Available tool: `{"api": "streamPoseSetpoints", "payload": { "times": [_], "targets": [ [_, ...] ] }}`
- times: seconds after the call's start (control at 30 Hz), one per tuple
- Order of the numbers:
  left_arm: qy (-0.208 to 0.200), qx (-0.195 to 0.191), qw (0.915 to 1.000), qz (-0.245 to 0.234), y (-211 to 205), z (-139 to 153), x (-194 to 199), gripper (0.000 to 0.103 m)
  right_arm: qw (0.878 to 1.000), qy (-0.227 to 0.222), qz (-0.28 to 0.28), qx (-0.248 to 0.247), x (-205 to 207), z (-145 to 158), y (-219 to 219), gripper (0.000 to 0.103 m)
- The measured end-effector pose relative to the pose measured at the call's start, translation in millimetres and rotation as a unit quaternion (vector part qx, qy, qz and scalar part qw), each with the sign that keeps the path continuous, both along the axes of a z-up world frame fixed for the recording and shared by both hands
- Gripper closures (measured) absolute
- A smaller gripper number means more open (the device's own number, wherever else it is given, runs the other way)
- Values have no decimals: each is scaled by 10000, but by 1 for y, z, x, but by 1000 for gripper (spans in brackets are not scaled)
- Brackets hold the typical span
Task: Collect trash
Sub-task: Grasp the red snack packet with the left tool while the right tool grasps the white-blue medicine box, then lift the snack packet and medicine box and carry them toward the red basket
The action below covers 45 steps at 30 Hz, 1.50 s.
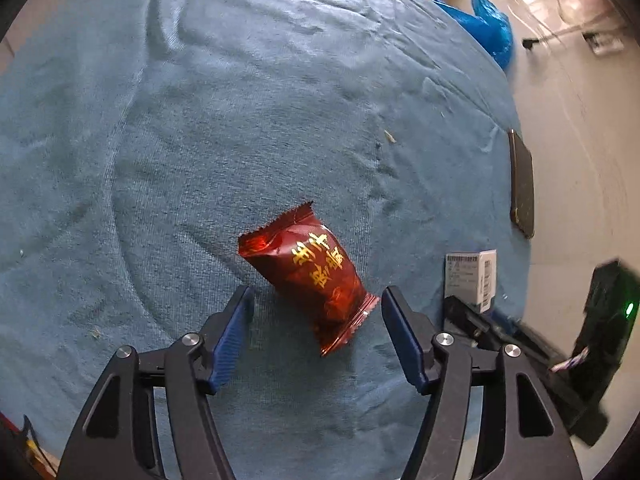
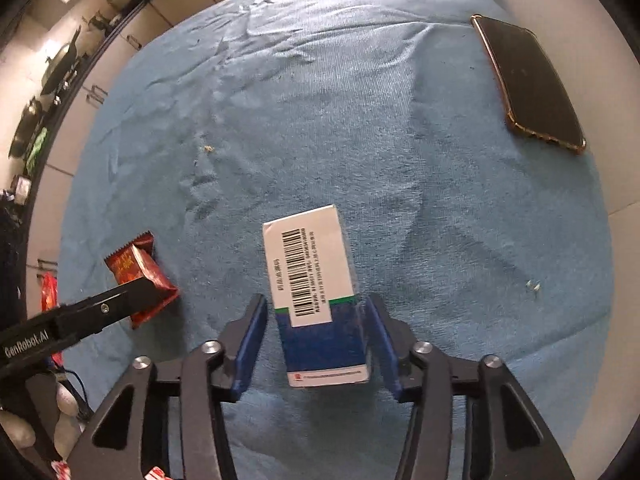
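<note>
Near the worktop's [image 1: 200,120] middle, red foil wrapper [image 1: 308,276], gold lettering, between released left hand-held gripper [image 1: 316,304]; blue-white barcoded box [image 2: 316,300] between unclenched right hand-held gripper [image 2: 316,316].

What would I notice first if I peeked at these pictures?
A shiny red snack wrapper with gold writing lies on the blue cloth, between the left gripper's open fingers. A white-and-blue box sits between the right gripper's fingers, with a black phone beyond.

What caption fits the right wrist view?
Open right gripper straddles a box on blue cloth, phone beyond.
</note>
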<state>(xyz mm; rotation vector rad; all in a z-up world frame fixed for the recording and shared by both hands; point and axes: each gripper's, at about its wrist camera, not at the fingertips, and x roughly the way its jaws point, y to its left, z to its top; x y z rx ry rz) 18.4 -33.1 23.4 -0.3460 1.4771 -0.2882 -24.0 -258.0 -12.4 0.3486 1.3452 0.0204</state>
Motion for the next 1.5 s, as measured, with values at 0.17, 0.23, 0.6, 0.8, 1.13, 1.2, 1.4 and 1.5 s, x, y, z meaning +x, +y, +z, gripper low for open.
{"api": "streamPoseSetpoints", "payload": {
  "times": [0.17, 0.23, 0.6, 0.8, 1.13, 1.2, 1.4, 1.5],
  "targets": [
    [110, -49, 9999, 111, 1, -1, 4, 34, 9999, -132, -89, 63, -1, 0, 7, 28],
    [3, 298, 9995, -54, -3, 2, 2, 47, 9999, -50, -94, 64, 1, 0, 7, 28],
    [-104, 160, 9991, 376, 62, 27, -22, 76, 9991, 16, 353, -227, 6, 13, 32, 66],
    [-642, 403, 9956, 556, 93, 61, -39, 76, 9983, -161, 565, -7, 9, 27, 68, 66],
    [-1638, 1566, 9724, 563, 136, 107, -58, 76, 9909, -366, 1278, 203, 8, 53, 137, 65],
    [-1607, 1641, 9715, 590, 148, 108, -63, 76, 9900, -361, 1349, 221, 7, 54, 148, 65],
    [-1536, 1727, 9708, 649, 164, 109, -72, 76, 9870, -360, 1546, 237, 5, 56, 178, 65],
    [-1530, 1738, 9706, 664, 166, 107, -75, 76, 9853, -414, 1649, 179, 3, 61, 190, 65]
  ]
}}
